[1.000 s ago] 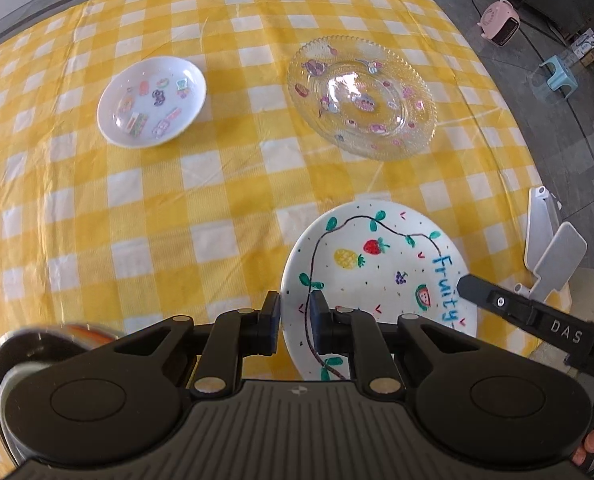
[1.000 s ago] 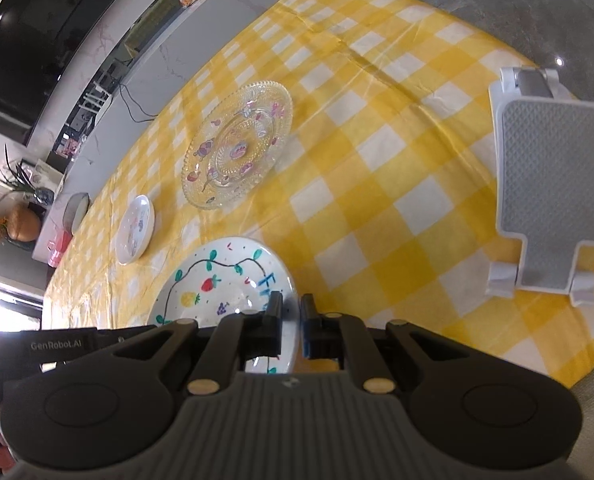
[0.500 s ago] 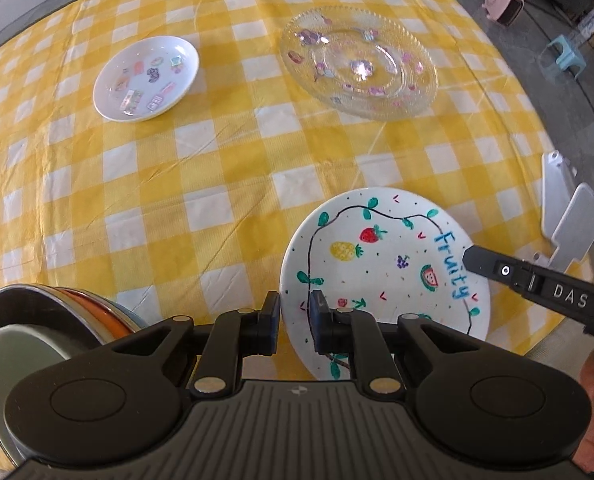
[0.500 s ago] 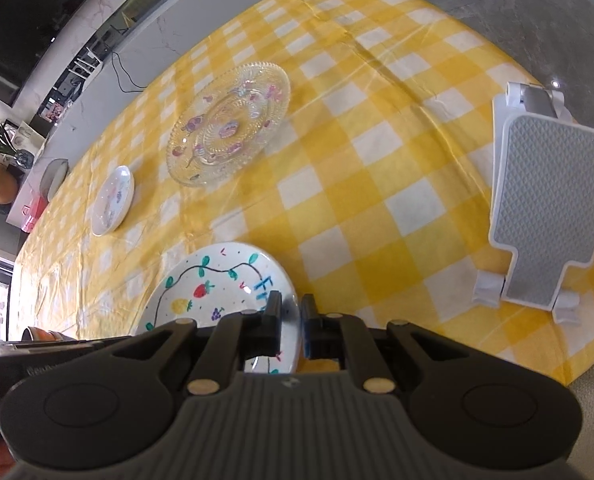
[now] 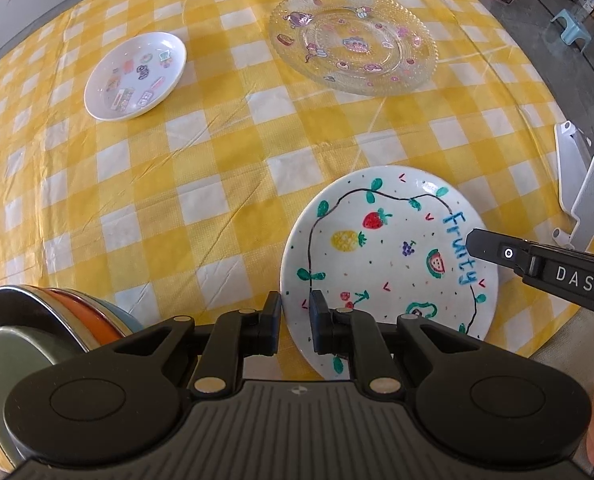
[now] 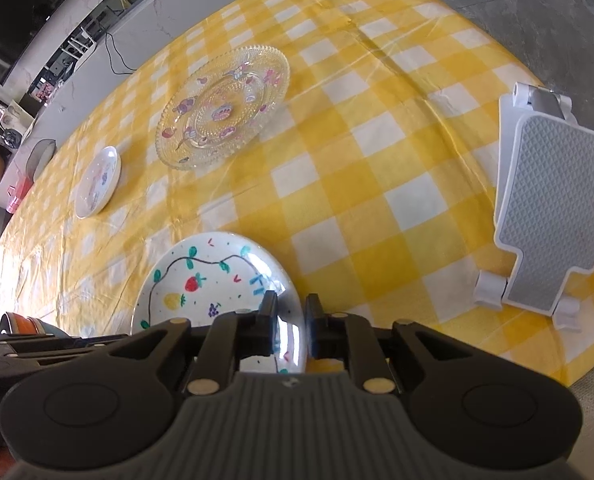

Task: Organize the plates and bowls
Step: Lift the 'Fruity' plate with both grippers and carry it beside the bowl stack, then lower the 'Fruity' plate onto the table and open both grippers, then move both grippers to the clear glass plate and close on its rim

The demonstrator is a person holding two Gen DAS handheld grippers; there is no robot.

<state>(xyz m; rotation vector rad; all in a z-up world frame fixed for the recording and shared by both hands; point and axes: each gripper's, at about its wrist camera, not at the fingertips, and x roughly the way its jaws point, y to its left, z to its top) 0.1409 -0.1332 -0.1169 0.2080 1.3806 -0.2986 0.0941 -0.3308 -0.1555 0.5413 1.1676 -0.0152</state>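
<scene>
1. Yellow-and-white checked cloth (image 5: 145, 216) covers the table; grey floor lies beyond its far edge.
2. The fruit plate (image 5: 385, 264), white with a drawn vine, strawberry, pineapple and the word "Fruity", sits near the table's near edge.
3. The left gripper (image 5: 296, 306) straddles this plate's left rim, one finger on each side with a narrow gap; whether the pads actually touch the rim cannot be told.
4. The right gripper (image 6: 290, 308) straddles the plate's right rim in the same way, and contact there is equally unclear; in the left view its black finger lies over the "Fruity" lettering.
5. A glass plate (image 5: 353, 42) with pink cartoon stickers lies farther back, well apart from the fruit plate.
6. A small white dish (image 5: 135, 76) with stickers lies left of the glass plate.
7. A stack of bowls (image 5: 57, 320), dark, orange and pale green, stands at the near left corner, beside the left gripper.
8. A white stand (image 6: 549, 216) with a grey ribbed pad sits at the table's right edge.
</scene>
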